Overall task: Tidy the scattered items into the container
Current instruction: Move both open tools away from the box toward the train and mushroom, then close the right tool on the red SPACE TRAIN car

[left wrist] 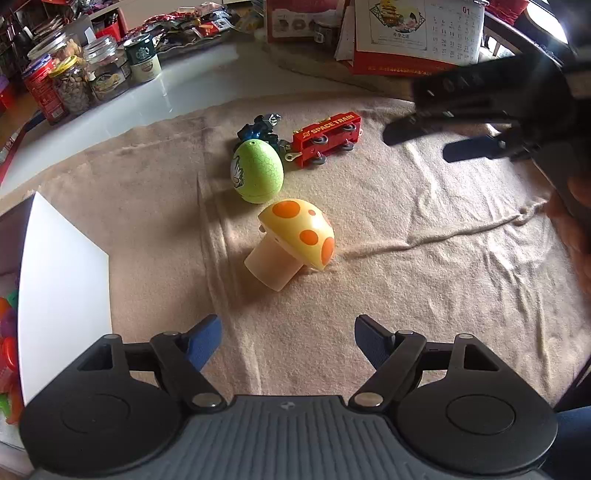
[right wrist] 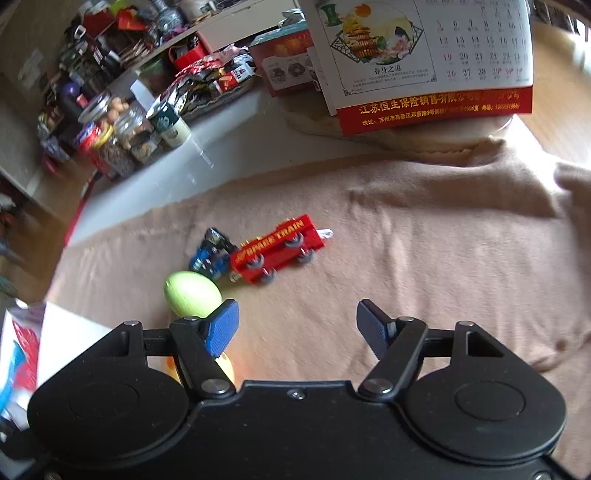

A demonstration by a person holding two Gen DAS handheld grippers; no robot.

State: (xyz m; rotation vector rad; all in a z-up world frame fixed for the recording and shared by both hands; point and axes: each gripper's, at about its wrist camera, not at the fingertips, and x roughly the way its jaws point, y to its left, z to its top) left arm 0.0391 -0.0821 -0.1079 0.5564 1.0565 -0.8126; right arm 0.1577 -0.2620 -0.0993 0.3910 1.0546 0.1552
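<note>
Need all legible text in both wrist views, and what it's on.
"SPACE TRAIN": side of the red toy train, which lies tipped with its wheels showing.
"01", plus date numbers such as 19, 20, 26, 27: calendar.
Chinese lines in yellow: the calendar's red base strip, too blurred to quote.
Round green logo, no readable word: green-and-white can.
Jar labels and snack wrappers: too small to read.

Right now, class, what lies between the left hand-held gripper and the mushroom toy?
Nothing but bare beige blanket. The left wrist view shows the left hand-held gripper open, with the mushroom lying on its side just ahead of the fingertips.
</note>
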